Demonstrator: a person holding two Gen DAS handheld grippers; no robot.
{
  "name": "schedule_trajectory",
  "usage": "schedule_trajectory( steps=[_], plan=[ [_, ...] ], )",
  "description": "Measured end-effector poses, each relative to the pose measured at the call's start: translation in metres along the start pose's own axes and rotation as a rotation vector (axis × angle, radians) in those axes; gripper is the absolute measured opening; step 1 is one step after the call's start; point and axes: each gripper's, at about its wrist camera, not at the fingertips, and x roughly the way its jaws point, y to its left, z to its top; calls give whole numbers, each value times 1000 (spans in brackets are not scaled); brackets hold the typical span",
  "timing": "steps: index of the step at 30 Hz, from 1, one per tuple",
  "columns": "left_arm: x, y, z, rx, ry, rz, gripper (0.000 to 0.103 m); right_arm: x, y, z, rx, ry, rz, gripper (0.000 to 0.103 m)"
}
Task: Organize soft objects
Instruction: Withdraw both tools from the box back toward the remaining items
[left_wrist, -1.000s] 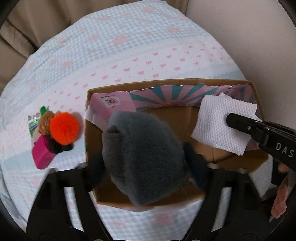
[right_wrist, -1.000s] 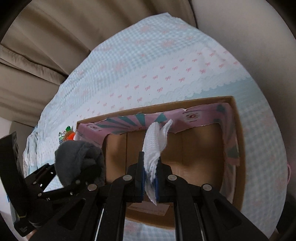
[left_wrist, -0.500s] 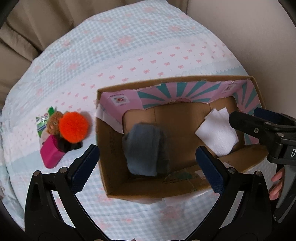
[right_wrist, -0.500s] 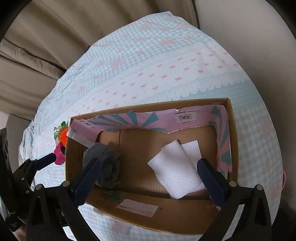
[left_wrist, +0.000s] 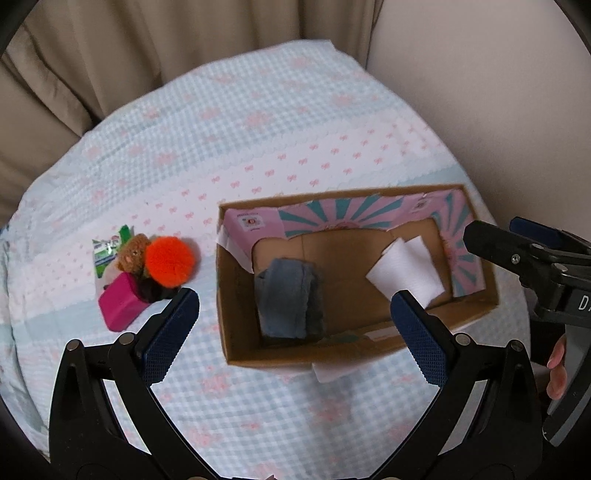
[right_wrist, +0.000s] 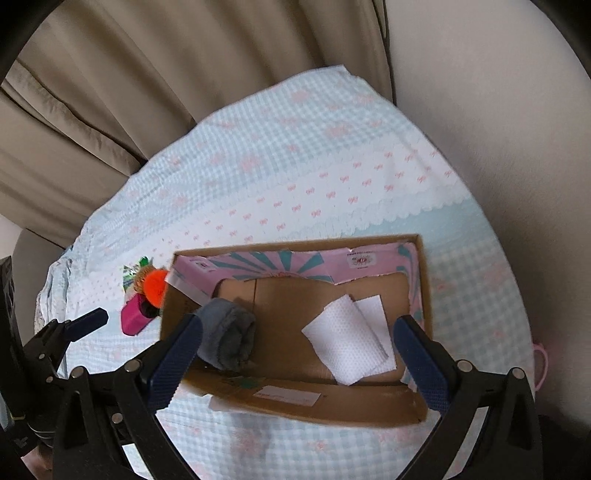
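Both grippers spread wide and holding nothing: left gripper (left_wrist: 293, 312) above the near wall of the cardboard box (left_wrist: 236, 295), right gripper (right_wrist: 295, 341) over the same box from the other end. Inside the box, on its brown floor: a rolled grey sock (left_wrist: 286, 297) at the left end, a white paper towel (left_wrist: 404, 275) at the right end, well apart from each other. Outside, left of the box on the bow-print gingham cloth (left_wrist: 258, 122): an orange pom-pom (left_wrist: 168, 262) touching a small brown teddy (left_wrist: 133, 253), a magenta block (left_wrist: 120, 308) just in front, a green-white packet (left_wrist: 105, 254) behind.
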Motion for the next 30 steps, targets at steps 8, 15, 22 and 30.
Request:
schedule_trajectory(
  steps=[8, 15, 22, 30],
  plan=[
    [-79, 17, -11, -54, -133, -5, 103, -71, 36, -5, -78, -99, -87, 103],
    [-149, 53, -38, -134, -263, 44, 103, -125, 77, -18, -136, -210, -99, 103],
    [-207, 94, -71, -173, -369, 114, 103, -161, 128, -41, -230, -290, -125, 103],
    [-266, 147, -110, -182, -495, 139, 103, -194, 178, -77, -231, -411, -158, 103]
  ],
)
